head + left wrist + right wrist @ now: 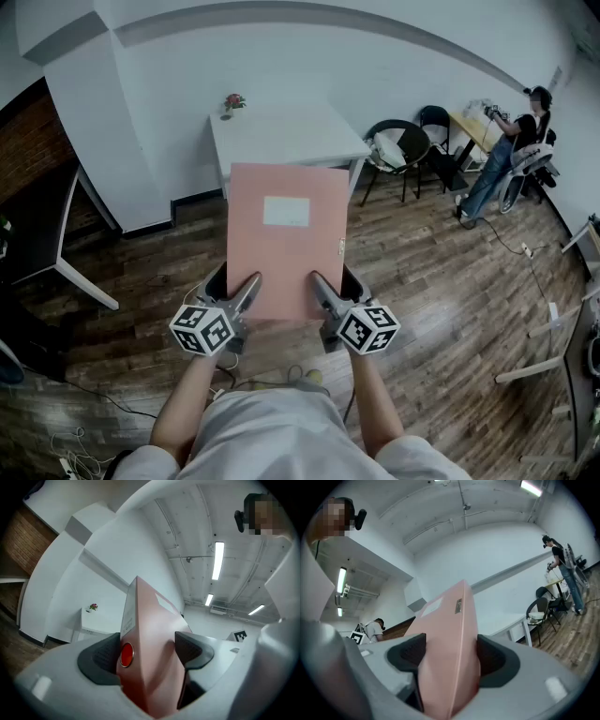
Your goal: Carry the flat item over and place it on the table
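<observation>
Left gripper [232, 287] and right gripper [337, 286] are each clamped on the near edge of the pink folder [287, 234], with pads pressing on both of its faces. They hold it in the air above the wooden floor [422, 281]. Beyond the folder's far edge stands the white table [300, 131], with a small flower [233, 100] at its back-left corner. Black chairs [401, 145] sit just right of the table. A person [511, 155] stands farther right.

Folder [287, 239] between left gripper [234, 286] and right gripper [335, 286], before the table [281, 136]; chairs [405, 148] right of table
</observation>
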